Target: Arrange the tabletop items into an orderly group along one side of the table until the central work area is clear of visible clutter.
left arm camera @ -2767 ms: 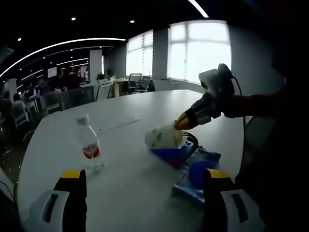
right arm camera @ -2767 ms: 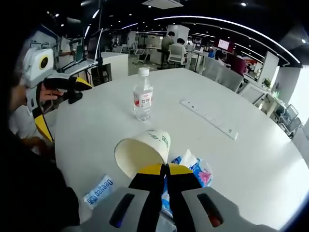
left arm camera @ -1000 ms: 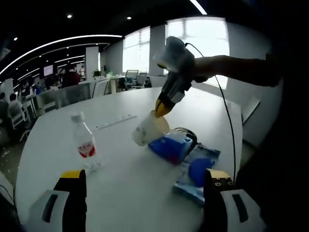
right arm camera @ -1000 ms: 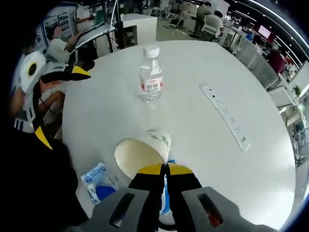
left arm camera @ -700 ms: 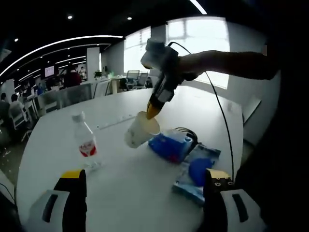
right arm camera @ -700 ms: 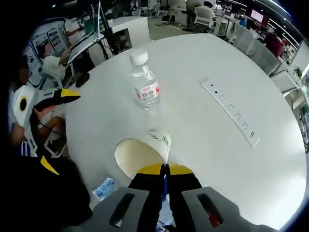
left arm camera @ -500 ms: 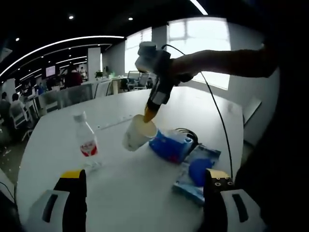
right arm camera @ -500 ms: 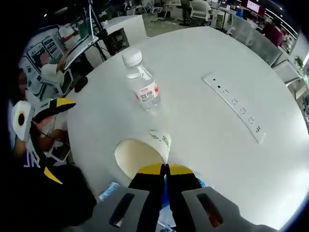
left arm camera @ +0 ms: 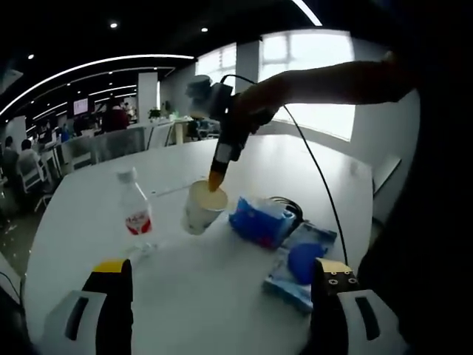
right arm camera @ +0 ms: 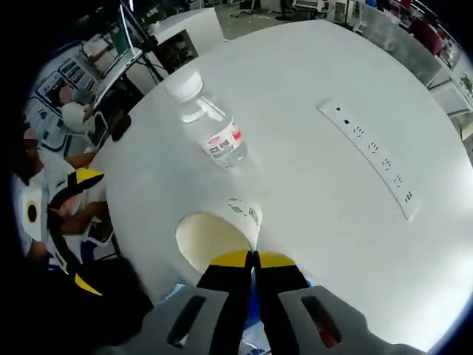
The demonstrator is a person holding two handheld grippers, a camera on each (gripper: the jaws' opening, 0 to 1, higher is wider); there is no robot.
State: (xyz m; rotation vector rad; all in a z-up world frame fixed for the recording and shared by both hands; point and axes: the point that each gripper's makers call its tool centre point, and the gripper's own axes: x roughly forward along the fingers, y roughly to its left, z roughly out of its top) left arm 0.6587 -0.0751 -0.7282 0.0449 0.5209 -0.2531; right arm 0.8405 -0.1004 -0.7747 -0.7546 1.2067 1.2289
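cup (right arm camera: 219, 231) pinched at its rim by the right claw (right arm camera: 252, 258), jaws clenched on the wall, mouth facing the camera; in the left gripper view the cup (left arm camera: 202, 208) hangs above the white surface (left arm camera: 222, 281), between bottle (left arm camera: 136, 219) and blue pack (left arm camera: 261, 220). left claw (left arm camera: 219, 274) released, jaws wide apart, grasping nothing. bottle (right arm camera: 211, 127) upright, near the cup. power strip (right arm camera: 369, 158) well apart.
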